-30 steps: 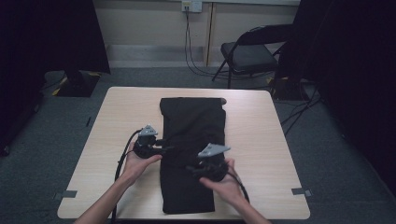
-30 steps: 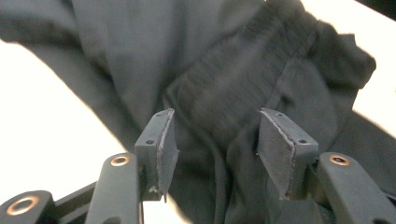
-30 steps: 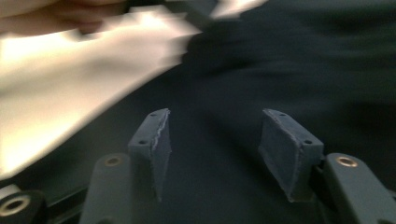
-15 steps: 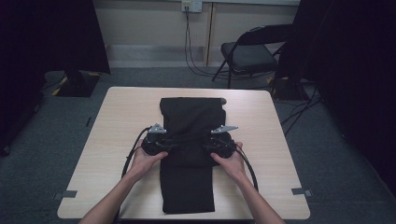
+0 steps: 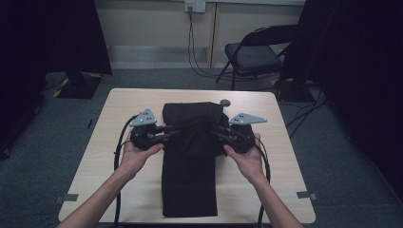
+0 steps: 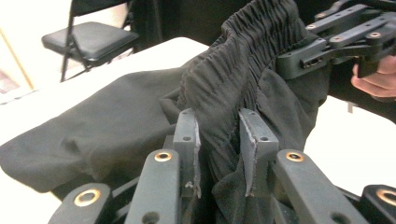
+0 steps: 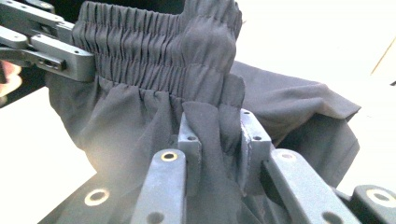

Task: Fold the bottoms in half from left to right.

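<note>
A black garment (image 5: 189,185) lies lengthwise on the light wooden table (image 5: 280,156). Its gathered elastic waistband (image 6: 243,56) (image 7: 154,46) is raised off the table and stretched between my two grippers. My left gripper (image 5: 172,130) (image 6: 218,135) is at the garment's left side, shut on a fold of the waistband cloth. My right gripper (image 5: 217,133) (image 7: 219,135) is at the right side, shut on the waistband too. Both pairs of jaws have just been closing with the cloth between them. Each gripper view shows the other gripper on the band's far end: the right gripper (image 6: 327,46) and the left gripper (image 7: 46,46).
A small dark round object (image 5: 225,102) sits near the table's far edge. Beyond the table stands a black folding chair (image 5: 252,54), with cables on the floor by the wall. Dark curtains hang at both sides.
Both grippers closed in from the garment's sides onto the cloth, then rose. The waistband has come up off the table and now bunches between them.
</note>
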Available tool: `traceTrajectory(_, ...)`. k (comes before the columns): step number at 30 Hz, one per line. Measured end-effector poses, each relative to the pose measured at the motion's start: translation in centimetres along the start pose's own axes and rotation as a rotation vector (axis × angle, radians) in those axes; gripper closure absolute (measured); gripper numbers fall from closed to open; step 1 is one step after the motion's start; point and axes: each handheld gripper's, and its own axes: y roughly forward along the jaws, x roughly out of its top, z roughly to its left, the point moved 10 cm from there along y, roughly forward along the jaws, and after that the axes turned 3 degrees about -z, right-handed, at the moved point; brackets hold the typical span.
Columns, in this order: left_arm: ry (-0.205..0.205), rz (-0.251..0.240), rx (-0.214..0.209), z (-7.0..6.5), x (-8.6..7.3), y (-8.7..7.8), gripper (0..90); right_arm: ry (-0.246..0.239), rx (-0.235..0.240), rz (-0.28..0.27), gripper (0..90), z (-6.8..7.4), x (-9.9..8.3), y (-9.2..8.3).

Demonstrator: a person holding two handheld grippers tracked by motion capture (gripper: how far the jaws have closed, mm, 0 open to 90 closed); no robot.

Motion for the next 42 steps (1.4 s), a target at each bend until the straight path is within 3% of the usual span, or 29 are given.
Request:
traceTrajectory(2, 0.021, 0.038, -0.027, -1.4, -1.8, -0.6, 70.0, -0.015, 0.021, 0.018, 72.6, 1.0, -1.4, -0.9)
traceTrajectory(6, 0.0, 0.154, -0.057, -2.7, -7.8, 0.1, 68.1, -0.024, 0.058, 0.117, 71.2, 2.3, -7.2, -0.6)
traceTrajectory(8, -0.036, 0.209, -0.076, -2.9, -10.4, 0.8, 67.4, -0.01, 0.066, 0.184, 69.5, 2.5, -10.2, 0.3)
traceTrajectory(9, -0.05, 0.219, -0.096, -3.1, -11.2, 0.9, 66.5, -0.004, 0.069, 0.208, 67.8, 2.6, -11.4, 0.6)
traceTrajectory(11, -0.039, 0.267, -0.13, -3.7, -12.3, 0.7, 60.6, -0.013, 0.075, 0.258, 59.9, 2.9, -13.2, 0.8)
traceTrajectory(13, -0.045, 0.248, -0.155, -3.7, -11.9, 0.1, 55.5, -0.029, 0.103, 0.287, 55.9, 3.3, -13.9, 0.2)
traceTrajectory(16, -0.087, 0.164, -0.141, -2.4, -10.4, -0.8, 53.0, -0.021, 0.117, 0.236, 49.2, 2.9, -12.6, -1.3)
traceTrajectory(19, -0.152, 0.119, -0.066, 0.2, -9.8, -0.7, 54.2, 0.015, 0.084, 0.154, 51.0, 1.4, -10.8, -2.1)
traceTrajectory(20, -0.164, 0.122, -0.056, 0.9, -9.9, -0.3, 54.2, 0.03, 0.07, 0.141, 52.0, 0.7, -10.4, -2.0)
traceTrajectory(22, -0.14, 0.172, 0.009, 2.3, -10.8, 0.7, 54.2, 0.034, 0.054, 0.124, 52.7, -0.1, -9.8, -1.6)
traceTrajectory(23, -0.153, 0.191, 0.039, 2.9, -11.2, 1.3, 54.2, 0.025, 0.026, 0.132, 53.5, -0.7, -9.9, -1.3)
traceTrajectory(25, -0.156, 0.238, 0.055, 3.4, -12.0, 2.6, 52.6, 0.029, -0.006, 0.171, 54.6, -1.7, -10.7, -0.2)
traceTrajectory(27, -0.119, 0.292, 0.082, 3.5, -12.8, 3.7, 51.6, 0.021, -0.044, 0.225, 54.8, -2.7, -11.9, 1.1)
traceTrajectory(28, -0.119, 0.305, 0.077, 3.3, -13.1, 4.1, 50.6, 0.015, -0.059, 0.251, 55.2, -3.0, -12.5, 1.6)
traceTrajectory(29, -0.093, 0.323, 0.077, 3.0, -13.3, 4.2, 50.7, 0.016, -0.068, 0.268, 54.8, -3.3, -13.1, 2.0)
traceTrajectory(30, -0.071, 0.324, 0.085, 2.7, -13.4, 4.2, 51.3, 0.013, -0.073, 0.284, 55.6, -3.4, -13.5, 2.3)
traceTrajectory(32, -0.074, 0.307, 0.061, 2.1, -13.3, 3.9, 51.6, 0.001, -0.078, 0.289, 55.8, -3.2, -14.0, 2.3)
traceTrajectory(36, -0.082, 0.286, 0.02, 1.0, -13.5, 2.8, 48.3, 0.036, -0.001, 0.267, 54.8, -1.7, -13.8, 0.9)
traceTrajectory(42, -0.045, 0.237, -0.031, -1.3, -12.6, 0.9, 44.0, -0.004, 0.083, 0.252, 52.9, 2.3, -14.4, -2.0)
